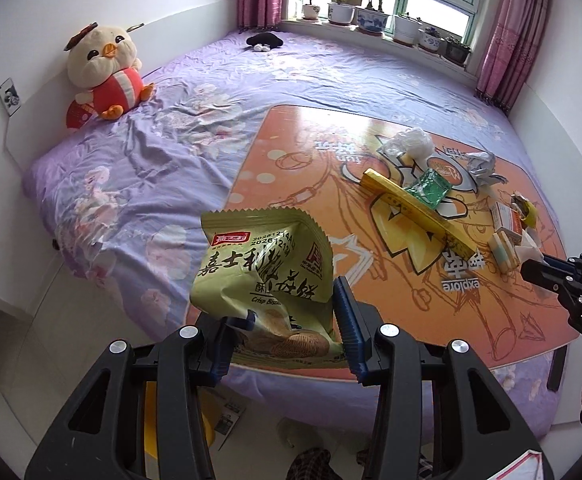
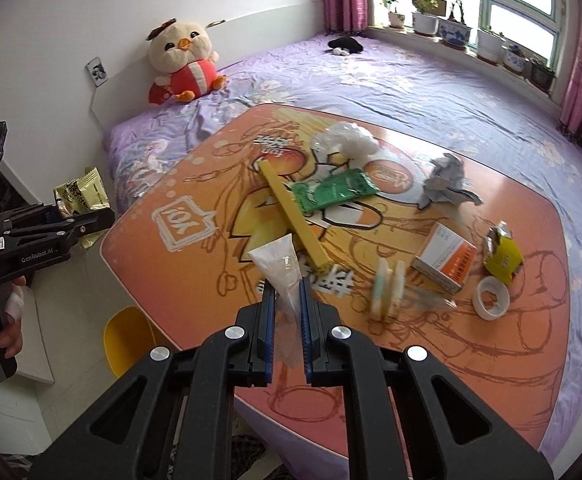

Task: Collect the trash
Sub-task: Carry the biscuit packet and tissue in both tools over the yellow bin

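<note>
Crinkly foil fills our left gripper (image 1: 291, 328): its pads pinch the light, springy biscuit packet (image 1: 265, 264) near the bottom seam, off the table's edge. Our right gripper (image 2: 289, 300) is clamped on a limp clear plastic bag (image 2: 281, 268) above the orange table (image 2: 195, 280). Only the right view shows the tape roll (image 2: 491, 296).

Trash-strewn orange board (image 2: 195, 280) on bed (image 2: 431, 92)

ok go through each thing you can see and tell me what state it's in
Left gripper: shut on the biscuit bag, lifted off the table.
Right gripper: shut on a clear wrapper.
Yellow box: lying flat on the table.
Green packet: flat, beside the box.
Grey paper: crumpled.
Orange carton: lying on its side.
Tape roll: flat.
</note>
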Tool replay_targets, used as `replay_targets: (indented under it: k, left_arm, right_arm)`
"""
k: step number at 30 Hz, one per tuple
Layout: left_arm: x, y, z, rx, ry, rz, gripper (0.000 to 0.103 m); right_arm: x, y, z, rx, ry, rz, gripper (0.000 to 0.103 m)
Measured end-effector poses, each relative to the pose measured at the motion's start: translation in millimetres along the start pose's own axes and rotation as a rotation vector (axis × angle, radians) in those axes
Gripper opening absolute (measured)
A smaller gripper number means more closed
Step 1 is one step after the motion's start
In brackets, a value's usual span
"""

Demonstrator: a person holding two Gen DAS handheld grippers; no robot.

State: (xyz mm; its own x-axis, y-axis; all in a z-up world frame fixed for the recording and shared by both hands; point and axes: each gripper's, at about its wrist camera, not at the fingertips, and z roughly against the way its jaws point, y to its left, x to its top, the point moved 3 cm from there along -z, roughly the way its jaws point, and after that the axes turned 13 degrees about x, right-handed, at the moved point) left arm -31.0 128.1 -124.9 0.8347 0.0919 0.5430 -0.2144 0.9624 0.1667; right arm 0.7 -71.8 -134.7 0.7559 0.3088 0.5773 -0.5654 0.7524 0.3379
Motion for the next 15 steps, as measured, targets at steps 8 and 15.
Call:
replay_targets:
  k: [8, 15]
  left_arm:
    - [-47.6, 70.8, 7.6, 0.122, 0.054, 0.161, 0.045]
    - [-96.1, 127.6, 1.1, 0.201, 0.129, 0.301, 0.045]
  right_arm:
    - [23.2, 91.8, -41.8, 0.192, 0.079, 0.210, 0.012]
    - [22.8, 172.9, -88.2, 0.330, 0.185, 0.350, 0.012]
